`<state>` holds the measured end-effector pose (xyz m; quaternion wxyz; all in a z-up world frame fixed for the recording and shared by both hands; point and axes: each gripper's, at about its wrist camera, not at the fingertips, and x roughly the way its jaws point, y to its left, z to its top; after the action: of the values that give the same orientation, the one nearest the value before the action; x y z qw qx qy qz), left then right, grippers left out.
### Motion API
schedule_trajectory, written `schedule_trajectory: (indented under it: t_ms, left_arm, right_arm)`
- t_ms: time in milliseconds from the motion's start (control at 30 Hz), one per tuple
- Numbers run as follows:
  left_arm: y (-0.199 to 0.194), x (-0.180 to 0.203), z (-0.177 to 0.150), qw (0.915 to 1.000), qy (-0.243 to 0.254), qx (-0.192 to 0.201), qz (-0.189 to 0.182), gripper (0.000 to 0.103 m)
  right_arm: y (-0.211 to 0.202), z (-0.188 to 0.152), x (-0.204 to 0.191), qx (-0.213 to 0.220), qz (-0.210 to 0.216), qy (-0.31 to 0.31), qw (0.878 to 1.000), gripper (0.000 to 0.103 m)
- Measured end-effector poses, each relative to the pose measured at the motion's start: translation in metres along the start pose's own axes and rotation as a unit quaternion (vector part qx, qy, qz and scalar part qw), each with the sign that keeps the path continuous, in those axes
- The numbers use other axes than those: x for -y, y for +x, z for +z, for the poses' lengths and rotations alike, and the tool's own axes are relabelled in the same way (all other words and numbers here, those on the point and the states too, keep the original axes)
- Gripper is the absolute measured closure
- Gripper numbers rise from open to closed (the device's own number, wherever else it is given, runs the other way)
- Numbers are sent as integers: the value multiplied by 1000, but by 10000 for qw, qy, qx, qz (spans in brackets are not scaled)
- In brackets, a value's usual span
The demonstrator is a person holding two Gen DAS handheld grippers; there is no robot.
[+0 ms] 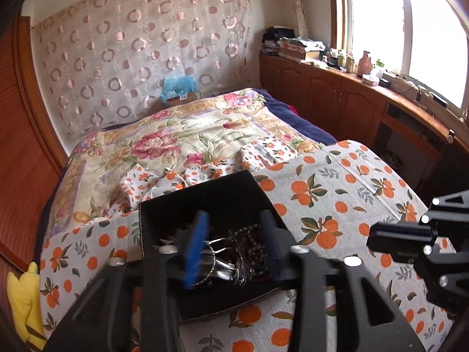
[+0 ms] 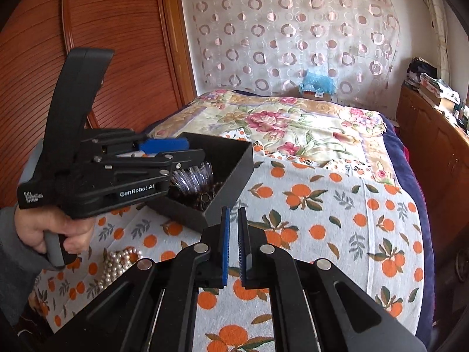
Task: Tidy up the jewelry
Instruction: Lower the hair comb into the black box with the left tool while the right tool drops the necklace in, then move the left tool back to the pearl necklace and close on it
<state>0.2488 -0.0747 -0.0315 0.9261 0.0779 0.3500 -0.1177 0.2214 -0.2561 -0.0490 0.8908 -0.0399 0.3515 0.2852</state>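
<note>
A square black open-topped box [image 1: 205, 193] sits on the orange-fruit-printed white cloth [image 1: 337, 182] spread over the bed, and it already holds a tangle of jewelry: a string of dark brown beads [image 1: 252, 243] heaped against shiny silver bangles [image 1: 222, 261]. The left claw [image 1: 234, 252] reaches down into the box mouth with its blue-padded fingers [image 1: 196, 249] standing apart on either side of the pile. Silver and beads lie between the pads, but the pads do not appear to press on anything, so this reads as a piece just set down or about to be taken; which of the two cannot be told.

The right claw [image 2: 233, 246] hovers over bare cloth just outside the near corner of the box, its blue pads [image 2: 225, 246] drawn nearly together with nothing between them.

In the right wrist view, a loose strand of pale cream pearls [image 2: 117, 264] lies in a heap on the cloth below the person's hand [image 2: 52, 228] gripping the left tool's handle, near the box but outside it.

By this evidence the job is well under way but unfinished: most visible pieces are gathered in the box, and the pearl strand at least remains to be collected. The contents also look jumbled rather than sorted, so tidying inside may be left too.
</note>
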Motion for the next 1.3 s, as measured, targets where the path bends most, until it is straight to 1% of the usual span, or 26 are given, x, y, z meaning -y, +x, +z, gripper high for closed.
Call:
schedule_trajectory:
  t_ms: [167,233,300,467,567,633,733,900,967,1000,1200,1267,1300]
  left_arm:
    - [-14,-5,-5,10000,-32,46,22,63]
    - [-24,-7,-10,9999,-57,93,-13,56]
    - [-37,-10,-19,9999,-73,140,-17,54]
    - [-62,-13,-48,9998,-125,140,-112,54]
    - [-75,-15,-69,9997,-150,101,-161,51]
    - [-79,-18,-80,9995,-221,64,-195,43]
    - [-83,-25,-98,9991,-335,-89,-223,42]
    - [-89,-28,-125,9986,-368,-281,-274,40]
    - [-92,-25,-135,9987,-334,-291,-266,39]
    - [-93,-23,-139,9986,-323,-306,-277,38]
    - [-93,-18,-155,9975,-391,-444,-374,38]
    - [-94,-17,-158,9972,-407,-474,-402,38]
    - [-95,-17,-160,9971,-423,-483,-419,38]
  right_arm:
    - [-5,-12,-4,28,14,31,10000,97]
    - [-10,-19,-10,75,23,12,10000,97]
    - [-16,-28,-16,113,40,6,9999,97]
    - [-22,-50,-37,110,220,-65,9997,97]
    - [-19,-59,-52,-1,217,-224,9995,97]
    - [-17,-64,-60,-61,230,-289,9993,97]
    - [-18,-74,-66,-109,279,-293,9991,97]
    - [-26,-92,-66,-218,183,-242,9993,96]
    - [-26,-98,-63,-321,171,-193,9992,90]
    - [-25,-100,-62,-373,152,-195,9990,83]
    - [-21,-113,-64,-575,139,-360,9976,82]
    - [-20,-115,-69,-595,142,-473,9970,78]
    - [-20,-115,-71,-610,143,-500,9968,71]
